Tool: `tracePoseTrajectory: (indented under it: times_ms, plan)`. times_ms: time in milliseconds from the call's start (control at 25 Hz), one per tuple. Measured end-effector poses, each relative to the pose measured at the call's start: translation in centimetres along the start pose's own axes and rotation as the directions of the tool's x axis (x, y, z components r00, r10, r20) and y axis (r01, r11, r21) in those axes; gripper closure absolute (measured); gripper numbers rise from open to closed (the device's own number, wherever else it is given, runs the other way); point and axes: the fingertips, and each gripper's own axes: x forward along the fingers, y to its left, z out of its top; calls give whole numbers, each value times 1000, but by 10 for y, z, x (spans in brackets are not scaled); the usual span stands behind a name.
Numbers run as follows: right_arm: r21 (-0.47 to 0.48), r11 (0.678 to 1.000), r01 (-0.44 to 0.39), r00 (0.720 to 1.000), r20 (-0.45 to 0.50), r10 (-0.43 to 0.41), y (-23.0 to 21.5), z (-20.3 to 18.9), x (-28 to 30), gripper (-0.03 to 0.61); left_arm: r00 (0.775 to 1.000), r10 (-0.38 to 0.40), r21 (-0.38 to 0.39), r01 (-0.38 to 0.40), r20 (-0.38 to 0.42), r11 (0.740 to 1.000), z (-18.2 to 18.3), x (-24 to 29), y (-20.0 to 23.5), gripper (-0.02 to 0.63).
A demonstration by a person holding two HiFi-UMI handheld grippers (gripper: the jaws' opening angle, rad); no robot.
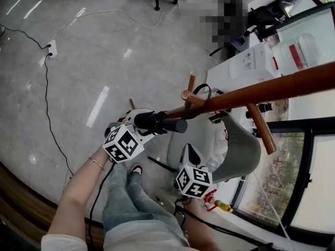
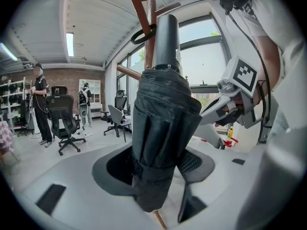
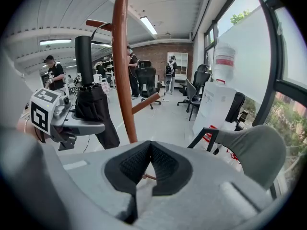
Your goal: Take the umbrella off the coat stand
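A folded black umbrella (image 1: pixel 157 122) lies across the jaws of my left gripper (image 1: pixel 149 120), which is shut on its canopy. Its handle points toward the brown wooden coat stand (image 1: pixel 272 89), and its strap loop (image 1: pixel 203 99) hangs round a peg there. In the left gripper view the umbrella (image 2: pixel 163 128) stands upright between the pads of the left gripper (image 2: pixel 160 169), with the strap (image 2: pixel 143 34) on a peg of the stand (image 2: pixel 149 47). My right gripper (image 1: pixel 189 153) hovers below the pole, shut and holding nothing. Its own view has the right gripper (image 3: pixel 149 147) facing the pole (image 3: pixel 122 71), with the umbrella (image 3: pixel 93 104) to the left.
A grey chair (image 1: pixel 238 150) stands beside the stand's base. A white counter with a large water bottle (image 1: pixel 293 54) and a window frame lie to the right. A cable and power strip (image 1: pixel 52 48) cross the floor. Office chairs and people (image 2: pixel 41 104) are farther back.
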Motion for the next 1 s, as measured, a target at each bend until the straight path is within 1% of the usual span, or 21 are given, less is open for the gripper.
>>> tracePoseTrajectory:
  times_ms: [160,360,600,680,840,1000]
  plan:
    - [11,1000,-5,1000,11,5,-3,6,-6,574,1000,21,3,-21,-3,1000,12,-12,-5,365]
    - [33,999,-19,999,44,18,-2,16,-9,574,998,59,-19,-59,1,998,25,-28,-7,365]
    - [53,998,-39,997,74,35,-7,22,-12,574,994,107,-85,-106,8,991,35,-36,-10,365]
    - [64,997,-46,995,87,40,-8,24,-10,574,993,119,-83,-118,12,990,38,-38,-9,365]
    - [74,996,-56,994,100,48,-11,27,-12,574,993,118,-84,-116,22,990,47,-42,-17,365]
    - [84,993,-79,989,129,68,-13,36,-12,574,989,144,-92,-141,22,986,59,-46,-19,365]
